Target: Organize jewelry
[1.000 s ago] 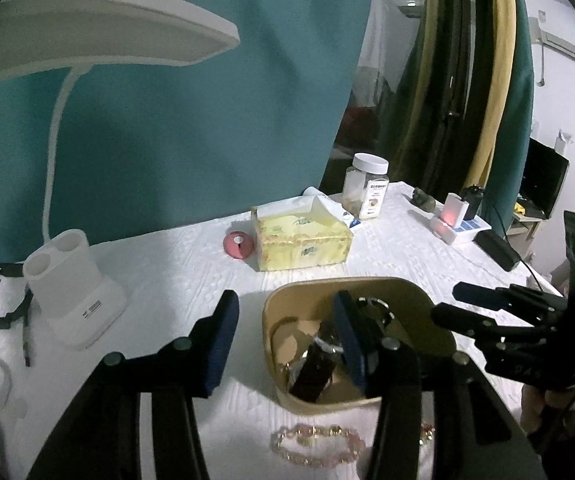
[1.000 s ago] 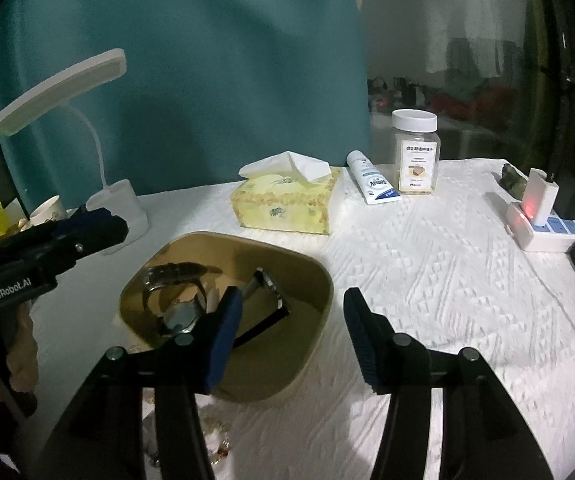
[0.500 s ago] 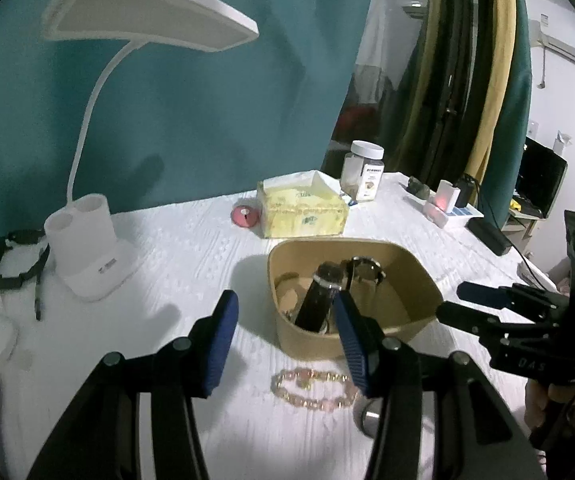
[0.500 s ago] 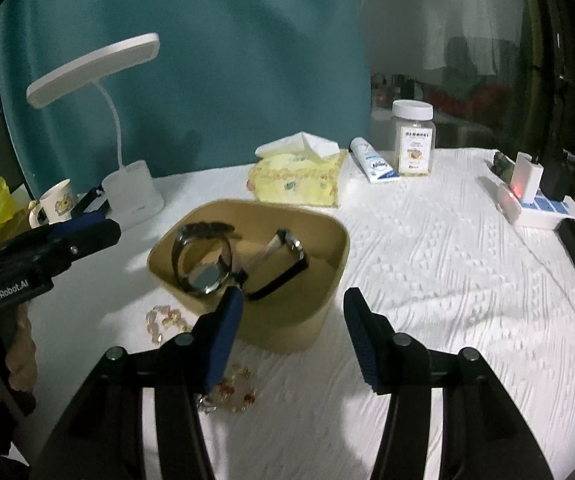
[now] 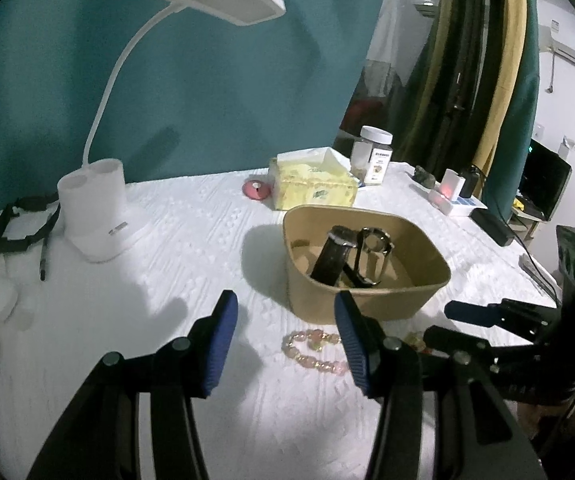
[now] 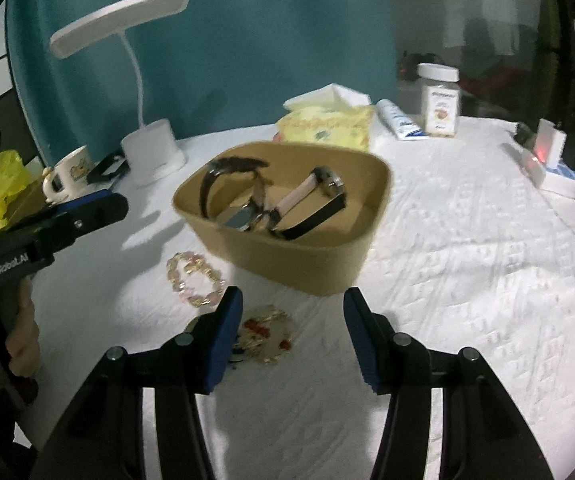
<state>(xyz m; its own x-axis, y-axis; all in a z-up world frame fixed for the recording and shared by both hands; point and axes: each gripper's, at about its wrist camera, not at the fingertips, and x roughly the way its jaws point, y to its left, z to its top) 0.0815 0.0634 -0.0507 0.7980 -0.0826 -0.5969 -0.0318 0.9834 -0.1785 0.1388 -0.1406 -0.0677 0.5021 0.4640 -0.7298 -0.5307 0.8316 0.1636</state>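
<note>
A tan bowl stands on the white cloth and holds two wristwatches. In front of it lies a pink bead bracelet. Beside that lies a second piece with gold and red parts, partly behind my right gripper's left finger. My left gripper is open and empty, just short of the bracelet. My right gripper is open and empty, in front of the bowl. Each gripper also shows at the edge of the other's view.
A white desk lamp stands at the back left, with a mug and black glasses near it. Behind the bowl are a yellow tissue pack, a jar, a tube. A power strip sits right.
Both grippers have drawn back and down from over the bowl. The bowl now sits farther off, and the bracelet and second piece have come into full view. Both stay open.
</note>
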